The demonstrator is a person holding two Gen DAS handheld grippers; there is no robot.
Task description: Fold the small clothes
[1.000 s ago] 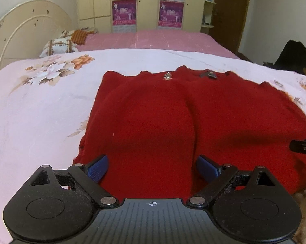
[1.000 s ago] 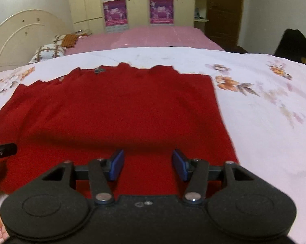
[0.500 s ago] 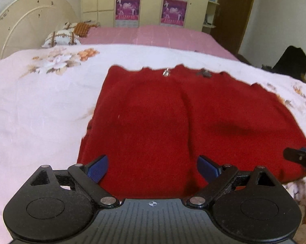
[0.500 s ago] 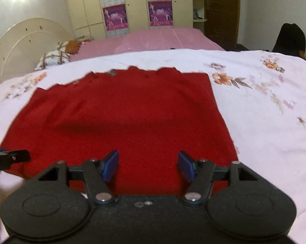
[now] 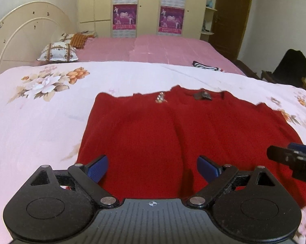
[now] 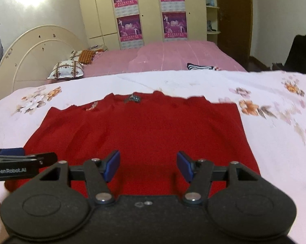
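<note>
A red knitted garment (image 5: pixel 153 138) lies spread flat on the floral bedsheet, its far edge carrying a small silver ornament and a dark tag. My left gripper (image 5: pixel 152 163) hovers over the garment's near left part, open wide with nothing between its blue pads. Over the near right part, seen in the right wrist view as the same red garment (image 6: pixel 144 126), my right gripper (image 6: pixel 148 159) has its jaws closing, also with nothing between them. Each gripper's tip shows at the edge of the other's view.
The pale floral sheet (image 5: pixel 41 122) surrounds the garment. Behind it lies a pink bed (image 5: pixel 153 46) with pillows (image 5: pixel 57 51) and a striped cloth (image 5: pixel 205 65). A cream headboard stands at the left, wardrobes at the back, a dark chair (image 5: pixel 291 65) at the right.
Both grippers have drawn back and up from the garment, so more of the bed shows. The right jaws stand a little wider than a second ago. The garment lies still.
</note>
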